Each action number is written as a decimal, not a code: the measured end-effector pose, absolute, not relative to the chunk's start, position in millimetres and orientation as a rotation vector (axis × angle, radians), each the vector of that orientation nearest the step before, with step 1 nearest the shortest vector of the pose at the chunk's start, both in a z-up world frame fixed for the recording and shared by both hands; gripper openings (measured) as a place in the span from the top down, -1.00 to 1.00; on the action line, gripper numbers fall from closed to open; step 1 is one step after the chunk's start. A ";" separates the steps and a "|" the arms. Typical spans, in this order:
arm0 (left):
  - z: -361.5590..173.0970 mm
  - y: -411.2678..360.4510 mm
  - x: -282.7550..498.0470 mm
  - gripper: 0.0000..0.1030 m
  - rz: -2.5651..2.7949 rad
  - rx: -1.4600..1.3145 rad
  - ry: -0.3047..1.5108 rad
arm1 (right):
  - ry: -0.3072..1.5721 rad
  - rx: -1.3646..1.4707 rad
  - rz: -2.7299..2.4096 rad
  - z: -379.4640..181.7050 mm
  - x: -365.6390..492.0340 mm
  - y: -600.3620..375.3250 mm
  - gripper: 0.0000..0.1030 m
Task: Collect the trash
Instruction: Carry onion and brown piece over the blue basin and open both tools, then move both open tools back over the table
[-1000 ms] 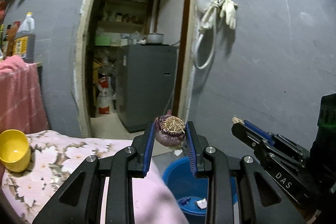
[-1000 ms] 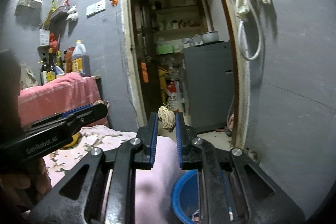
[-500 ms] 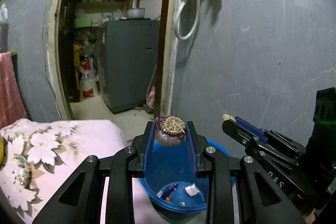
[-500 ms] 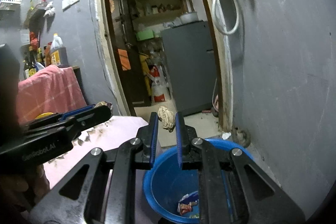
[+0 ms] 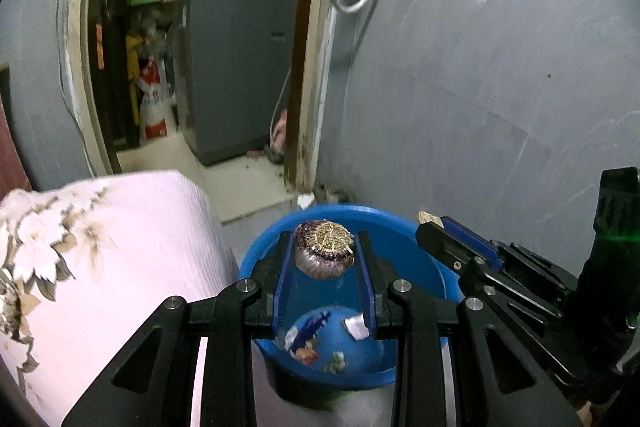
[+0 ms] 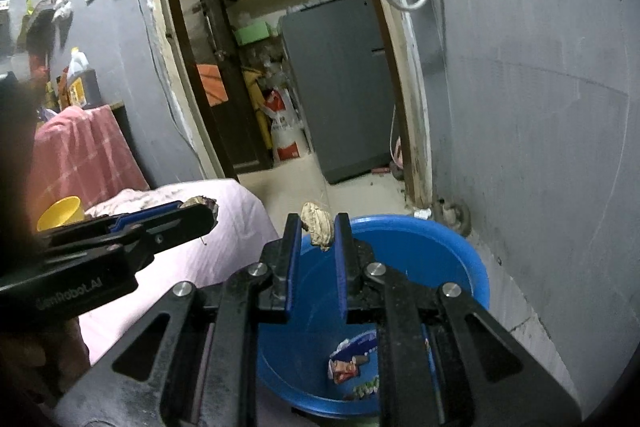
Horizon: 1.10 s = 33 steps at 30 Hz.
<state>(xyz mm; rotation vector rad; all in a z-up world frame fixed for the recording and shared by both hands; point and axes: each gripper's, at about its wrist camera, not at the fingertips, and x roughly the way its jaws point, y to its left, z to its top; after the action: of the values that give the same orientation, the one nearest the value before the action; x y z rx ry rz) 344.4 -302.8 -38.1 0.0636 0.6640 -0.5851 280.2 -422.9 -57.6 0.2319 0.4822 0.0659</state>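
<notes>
I have an onion end [image 5: 325, 254], purple-skinned with a dry root tuft on top, pinched between the blue pads of my left gripper [image 5: 324, 259], and a pale, crumpled scrap [image 6: 317, 225] clamped at the tips of my right gripper [image 6: 317, 227], whose jaws stand narrow around it. A second ago both pieces hung in front of the doorway with the pink floral cloth [image 5: 120, 247] under the fingers and only a sliver of the blue bucket [image 5: 424, 255] showing low in the frame. Since then I have swung right and tipped down, so the bucket now fills the space under both grippers. In the left view the onion end sits over the bucket's open mouth; in the right view the scrap hangs just at the near rim, with the bucket's bowl below and beyond it. I judge the carry is all but done and the next thing is to let go, the left piece first since it looks better centred; the right may want a touch more forward reach so the scrap does not land on the rim or the floor.

The bucket stands on the floor against the grey wall, just beside the cloth-covered tabletop edge. It already holds a few bits: a blue printed wrapper [image 6: 352, 359], a small silvery foil piece [image 5: 355, 327], and some smaller coloured scraps I cannot identify. A yellow cup [image 6: 60, 213] sits on the cloth at far left
</notes>
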 end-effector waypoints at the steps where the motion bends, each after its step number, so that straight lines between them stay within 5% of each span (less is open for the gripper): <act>1: -42.7 -303.8 348.0 0.41 -0.581 0.067 0.688 | 0.497 0.237 0.061 -60.4 282.8 -423.9 0.51; 4: -50.0 -301.6 352.9 0.22 -0.582 0.037 0.719 | 0.538 0.252 0.052 -69.3 288.1 -426.9 0.50; 33: -4.6 -254.0 329.4 0.21 -0.526 -0.046 0.632 | 0.472 0.205 0.065 -24.1 272.4 -395.2 0.43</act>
<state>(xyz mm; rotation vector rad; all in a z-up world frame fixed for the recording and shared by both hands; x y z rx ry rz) 329.4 -254.0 -4.6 -0.0461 0.6316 -0.5255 272.4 -395.2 -24.1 0.2048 0.4716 0.0651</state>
